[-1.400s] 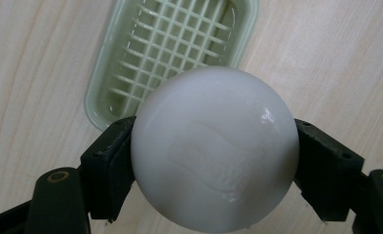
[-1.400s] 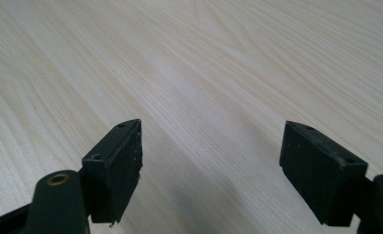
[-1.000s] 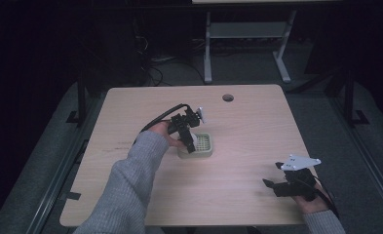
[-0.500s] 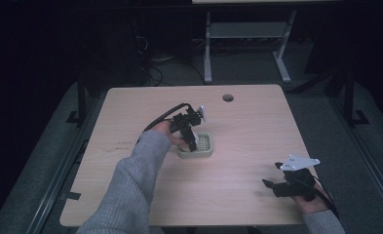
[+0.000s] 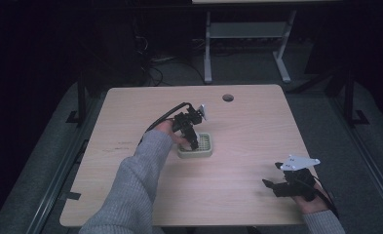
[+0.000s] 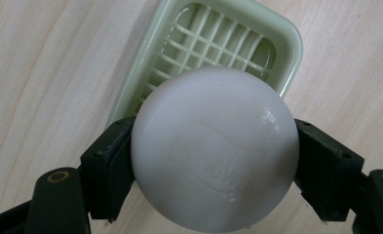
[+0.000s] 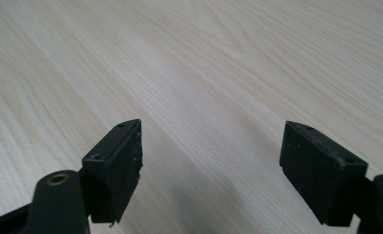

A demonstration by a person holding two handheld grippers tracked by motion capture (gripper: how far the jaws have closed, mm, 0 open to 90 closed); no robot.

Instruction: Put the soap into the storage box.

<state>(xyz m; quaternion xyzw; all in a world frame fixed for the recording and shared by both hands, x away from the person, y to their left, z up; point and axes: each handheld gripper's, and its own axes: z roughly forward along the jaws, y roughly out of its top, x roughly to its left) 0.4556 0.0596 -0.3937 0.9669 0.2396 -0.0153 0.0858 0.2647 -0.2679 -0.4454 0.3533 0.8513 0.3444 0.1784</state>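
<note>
A round white soap bar (image 6: 214,148) with a faint embossed mark is clamped between the jaws of my left gripper (image 6: 213,161). It hangs just above a pale green soap dish (image 6: 272,34) with a ribbed grid floor. In the high view that left gripper (image 5: 193,139) points down over the near left part of the dish (image 5: 204,152) at the table's middle. My right gripper (image 5: 273,186) rests low near the table's front right, and in the right gripper view (image 7: 211,170) its jaws stand wide apart over bare wood.
The light wooden table (image 5: 247,136) has a round cable hole (image 5: 227,97) near its far edge. A cable (image 5: 164,117) trails from the left gripper toward the left. A metal desk frame (image 5: 247,34) stands on the dark floor beyond the table.
The left gripper has lowered slightly and tilted further down over the dish with the soap still held. The right gripper has stayed in place.
</note>
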